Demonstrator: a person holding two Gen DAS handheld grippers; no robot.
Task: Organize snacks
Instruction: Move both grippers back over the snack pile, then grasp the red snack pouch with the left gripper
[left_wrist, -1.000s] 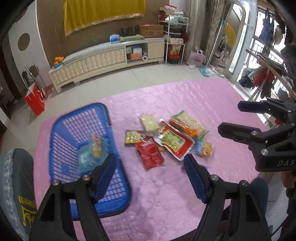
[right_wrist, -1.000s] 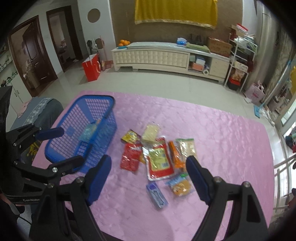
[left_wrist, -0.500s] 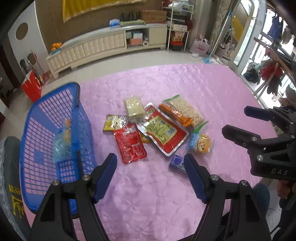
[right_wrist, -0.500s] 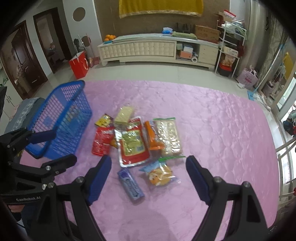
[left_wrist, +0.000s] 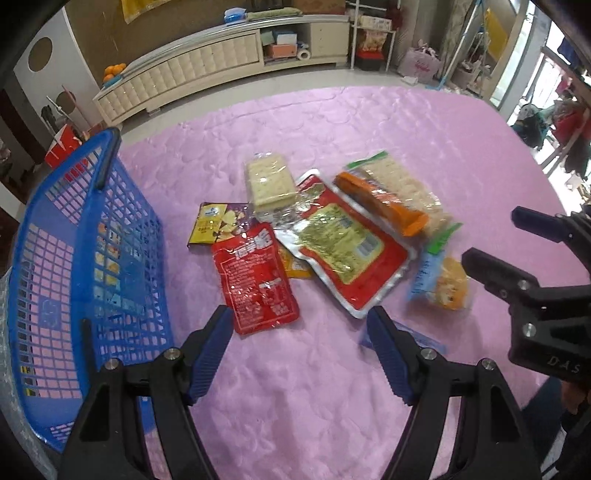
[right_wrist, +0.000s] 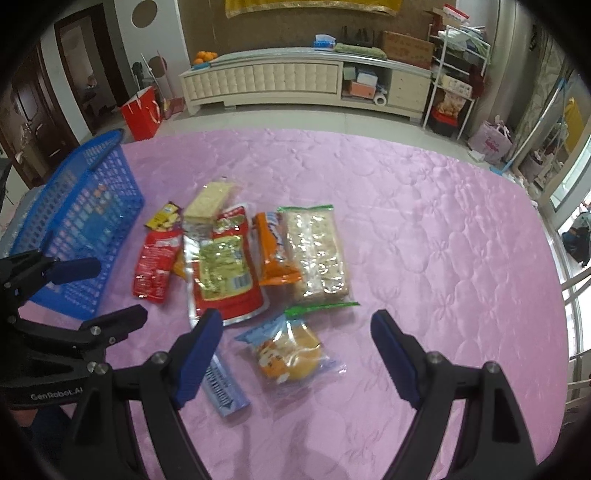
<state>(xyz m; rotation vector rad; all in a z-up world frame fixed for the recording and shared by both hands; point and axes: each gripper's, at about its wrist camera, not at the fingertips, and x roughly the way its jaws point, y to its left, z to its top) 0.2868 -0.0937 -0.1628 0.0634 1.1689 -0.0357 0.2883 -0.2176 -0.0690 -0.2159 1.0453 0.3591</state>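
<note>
Here, in the left wrist view, the left gripper (left_wrist: 300, 334) is held wide and empty just near the red packet (left_wrist: 258, 282); the blue basket (left_wrist: 66, 266) stands left. In the right wrist view, the right gripper (right_wrist: 295, 341), equally wide and empty, is poised over the bun packet (right_wrist: 291, 354), which is best pinched centrally.

Soft daylight comes in from the windows (right_wrist: 576, 206) on the right, leaving the room evenly bright. The pink cloth (right_wrist: 424, 240) shows a satin sheen, and the red pouch (left_wrist: 258, 280) and foil pack (left_wrist: 343, 243) carry small glare spots. Shadows are faint. Both fisheye views bend hard at the edges, with black corners. Slight motion blur softens the cake bag (left_wrist: 443, 284) and basket (right_wrist: 74, 221)
</note>
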